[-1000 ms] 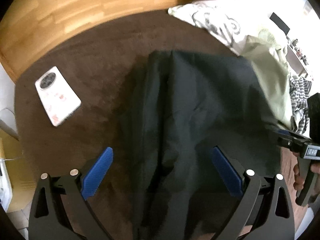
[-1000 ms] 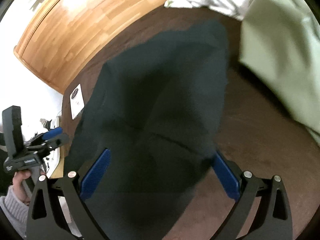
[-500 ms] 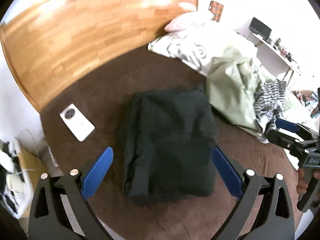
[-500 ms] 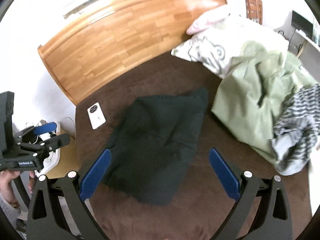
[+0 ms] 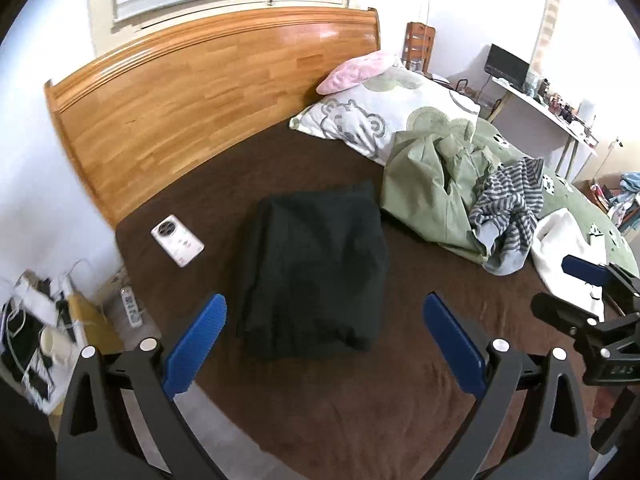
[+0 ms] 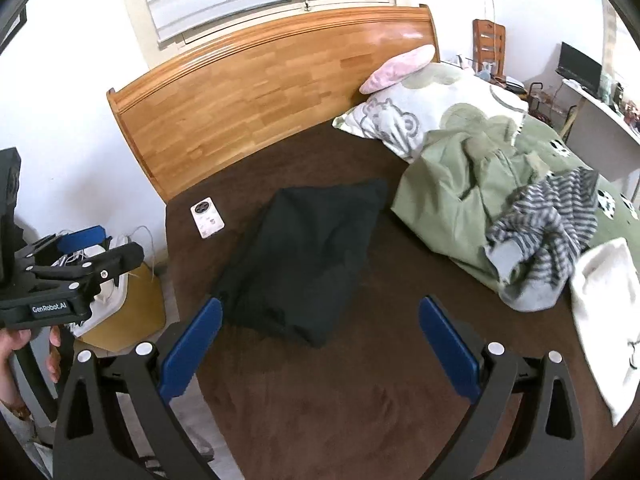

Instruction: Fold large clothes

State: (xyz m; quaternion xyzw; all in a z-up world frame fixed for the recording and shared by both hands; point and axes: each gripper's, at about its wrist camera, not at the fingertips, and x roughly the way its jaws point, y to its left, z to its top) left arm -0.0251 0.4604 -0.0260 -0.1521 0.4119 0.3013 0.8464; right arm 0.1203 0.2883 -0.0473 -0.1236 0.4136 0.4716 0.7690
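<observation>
A dark, near-black garment (image 5: 314,268) lies folded into a rough rectangle on the brown bed cover (image 5: 360,400); it also shows in the right wrist view (image 6: 304,260). My left gripper (image 5: 324,344) is open and empty, held well above and in front of the garment. My right gripper (image 6: 320,344) is open and empty too, also raised clear of it. The right gripper appears at the right edge of the left wrist view (image 5: 592,300), and the left gripper at the left edge of the right wrist view (image 6: 72,264).
A pile of green fabric (image 5: 432,184), a striped garment (image 5: 508,204) and a white garment (image 5: 560,244) lies right of the folded one. A white remote-like device (image 5: 177,240) lies left of it. Pillows (image 5: 380,120) and a wooden headboard (image 5: 200,92) stand behind. A cluttered bedside stand (image 5: 40,340) is at left.
Both grippers have pulled up and back from the dark garment, which now lies folded and released on the bed. Far more of the room is in view.
</observation>
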